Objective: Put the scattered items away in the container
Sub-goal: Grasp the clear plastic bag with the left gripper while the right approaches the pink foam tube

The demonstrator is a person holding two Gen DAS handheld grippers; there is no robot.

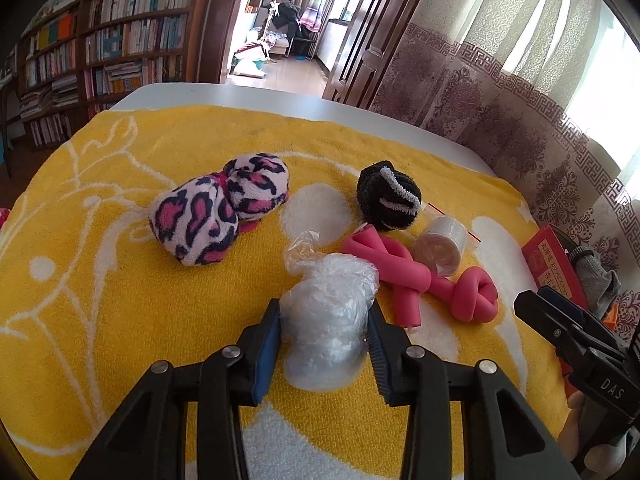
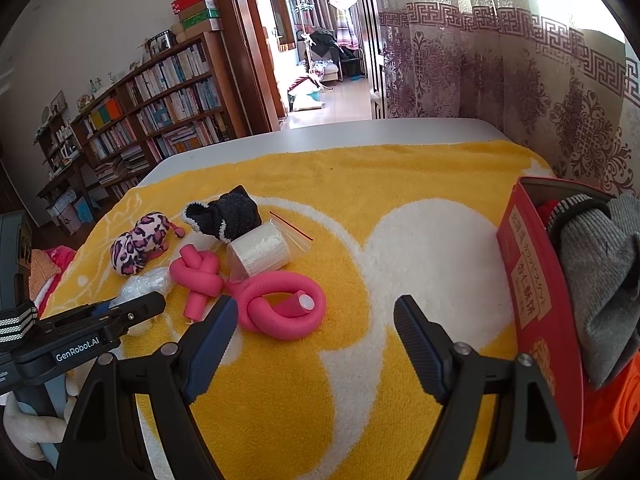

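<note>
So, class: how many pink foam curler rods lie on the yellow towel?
2. One knotted rod lies beside the plastic bag clamped in the left gripper; the other coiled rod lies nearer the open right gripper. More may be hidden inside the red box.

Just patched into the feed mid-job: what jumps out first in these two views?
The bright yellow towel covers the table, its clutter bunched at one end: a leopard-print plush, a black sock ball and knotted pink foam rollers. Nearest, the left gripper is shut on a crumpled clear plastic bag. The right gripper hangs open over bare towel, beside the red box with a grey sock in it.
</note>
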